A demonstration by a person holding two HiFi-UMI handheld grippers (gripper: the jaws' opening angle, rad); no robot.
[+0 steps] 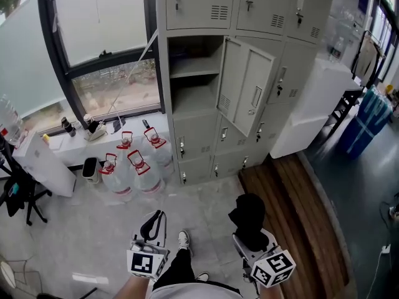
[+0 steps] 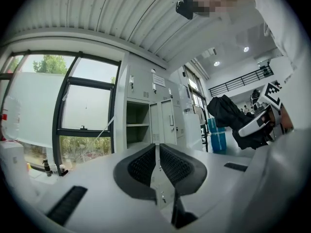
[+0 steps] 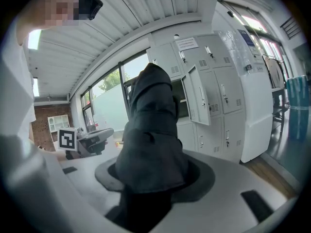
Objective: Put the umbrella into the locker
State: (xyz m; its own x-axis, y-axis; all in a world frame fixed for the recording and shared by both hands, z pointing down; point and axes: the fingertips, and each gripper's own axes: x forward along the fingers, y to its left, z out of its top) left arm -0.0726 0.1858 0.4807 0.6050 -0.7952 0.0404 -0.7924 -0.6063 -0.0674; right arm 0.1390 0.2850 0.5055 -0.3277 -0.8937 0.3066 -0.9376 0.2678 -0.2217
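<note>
**Around the work area: jugs, ledge and floor**

I see four large clear plastic water jugs with red caps [image 1: 144, 176] clustered on the grey tiled floor [image 1: 75, 242], at the foot of a low white window ledge [image 1: 68, 145]. Just left of them stands a small grey waste bin with a dark opening [image 1: 91, 169]. On the ledge I make out a dark bottle [image 1: 65, 126] and a few small items I cannot identify. Behind it rises a big dark-framed window [image 1: 100, 36]. At the left, a black tripod stand [image 1: 22, 195] stands touching or just beside a white box-shaped cabinet [image 1: 40, 164]. To the right, a brown wooden plank strip [image 1: 293, 217] runs along the floor. A tall white block-shaped unit [image 1: 312, 104] stands beyond it, and a blue wrapped bundle [image 1: 369, 120] sits farther right.
</note>
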